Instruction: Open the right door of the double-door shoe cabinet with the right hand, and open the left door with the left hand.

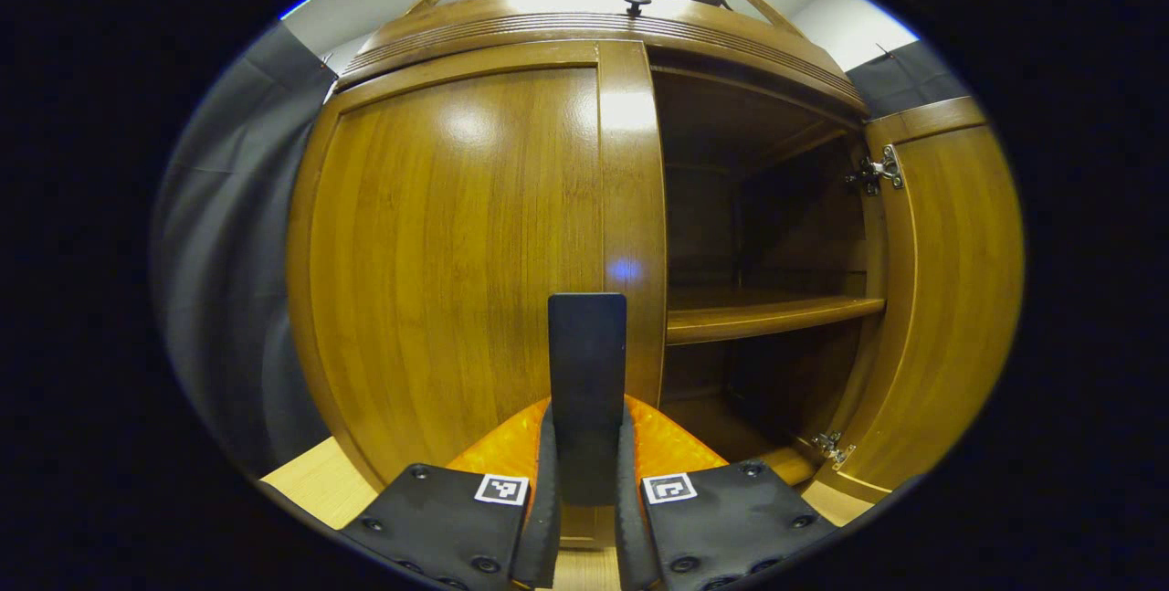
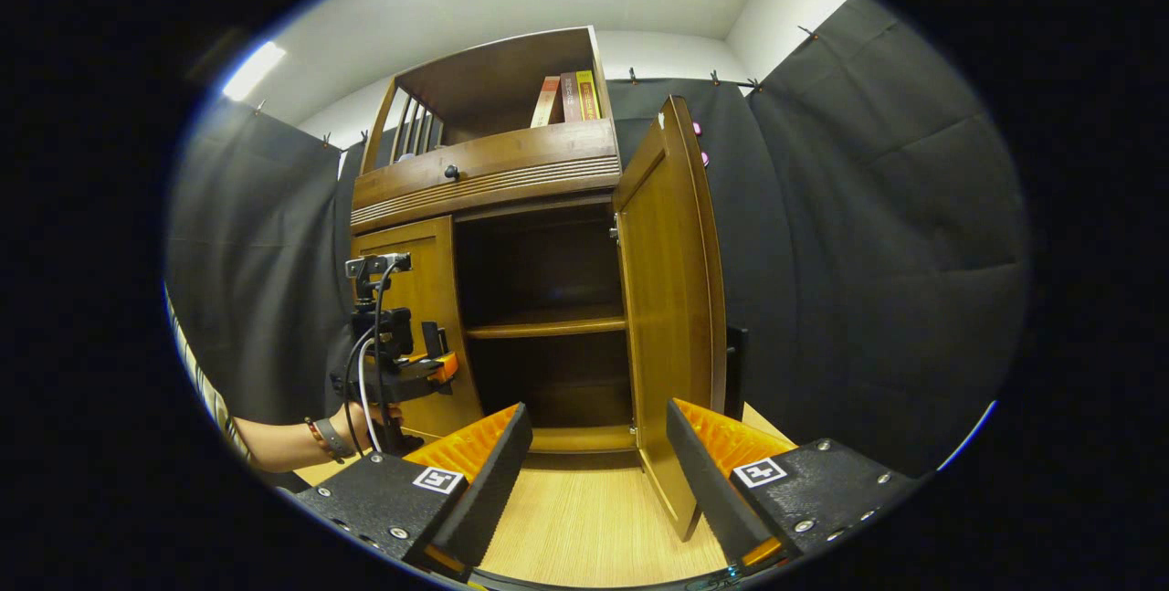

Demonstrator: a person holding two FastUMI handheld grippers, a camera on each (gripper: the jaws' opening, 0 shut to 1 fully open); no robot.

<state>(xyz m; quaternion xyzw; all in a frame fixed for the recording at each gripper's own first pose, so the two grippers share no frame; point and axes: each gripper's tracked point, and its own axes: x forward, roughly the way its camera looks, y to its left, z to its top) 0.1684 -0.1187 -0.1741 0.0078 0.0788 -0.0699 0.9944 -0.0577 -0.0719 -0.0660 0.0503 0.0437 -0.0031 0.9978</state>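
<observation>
Straight ahead of your left tongs [image 1: 587, 445], in the left gripper view, stands the brown wooden double-door shoe cabinet [image 1: 594, 25]. Its left door [image 1: 457, 253], a tall glossy wooden panel, is shut flat against the frame. A dark flat bar handle [image 1: 587, 344] sits at that door's right edge, beside the cabinet's centre line, with its long axis upright. Your left tongs are narrow and appear clamped on this handle, one finger on either side of it. The relation that matters is that the handle lies dead centre in front of the tongs, and the door's hinges look to be on its far left edge. My judgement is that the pull should come toward you and then curve out to your left. To the right of the handle, the wooden right door [image 1: 950, 280] is already swung wide open. It shows its metal hinges, the dark inside of the cabinet and one wooden shelf [image 1: 767, 312]. In the right gripper view, your right tongs [image 2: 594, 445] are spread wide and hold nothing. The open right door's free edge hangs just ahead, between the two fingers and nearer the right one, without touching either. That view also shows your left hand [image 2: 352, 427] holding its tool at the shut door, so the left hand is the nearer one for the step that remains.
</observation>
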